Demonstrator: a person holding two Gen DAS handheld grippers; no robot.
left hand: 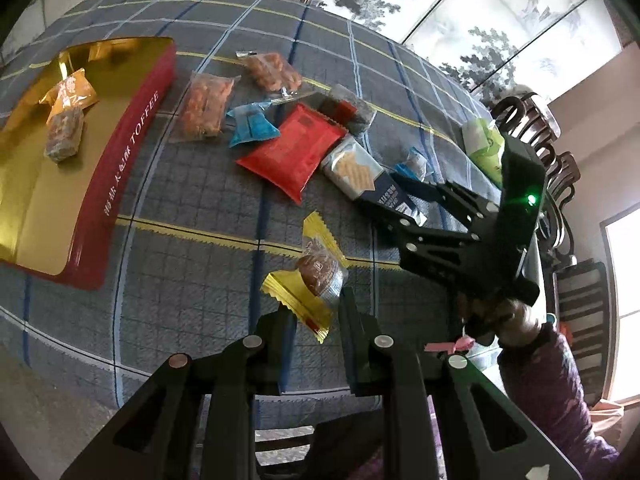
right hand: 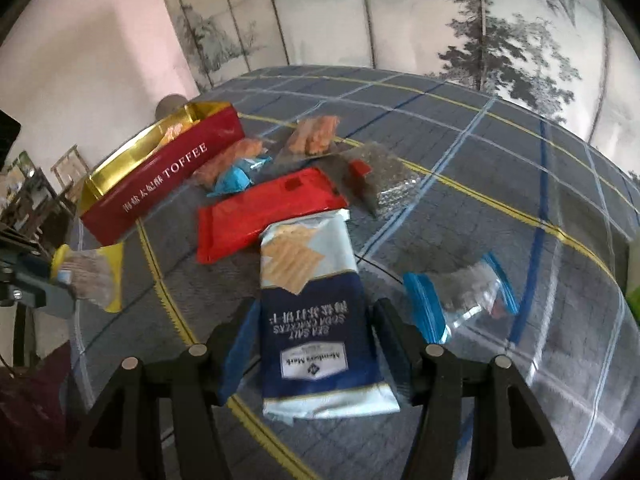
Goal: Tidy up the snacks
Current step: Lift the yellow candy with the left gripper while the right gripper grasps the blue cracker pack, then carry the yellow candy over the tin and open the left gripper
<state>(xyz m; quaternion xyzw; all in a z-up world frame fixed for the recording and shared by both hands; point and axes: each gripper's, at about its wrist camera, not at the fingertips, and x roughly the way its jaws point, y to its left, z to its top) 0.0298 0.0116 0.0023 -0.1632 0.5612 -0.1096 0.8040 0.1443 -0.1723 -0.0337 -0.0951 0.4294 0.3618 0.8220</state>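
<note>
A yellow-wrapped round cake (left hand: 316, 276) hangs just above the checked tablecloth with my left gripper (left hand: 316, 304) shut on its lower end; the right wrist view shows the same cake (right hand: 92, 276) at the far left. The blue-and-silver soda cracker pack (right hand: 316, 320) lies flat between the fingers of my right gripper (right hand: 312, 316), which stands open and astride the pack's middle. The left wrist view shows the right gripper (left hand: 390, 200) over the pack (left hand: 360, 172). A red toffee box (left hand: 120, 160) with a gold lining sits at the left and holds two wrapped snacks (left hand: 66, 120).
Loose snacks lie mid-table: a red pack (left hand: 292, 152), a blue candy (left hand: 250, 126), two orange packs (left hand: 204, 108), a dark pack (left hand: 352, 110), a blue-ended clear wrapper (right hand: 460, 300) and a green pack (left hand: 484, 144). Dark wooden chairs (left hand: 532, 128) stand to the right. A painted screen (right hand: 400, 20) stands behind.
</note>
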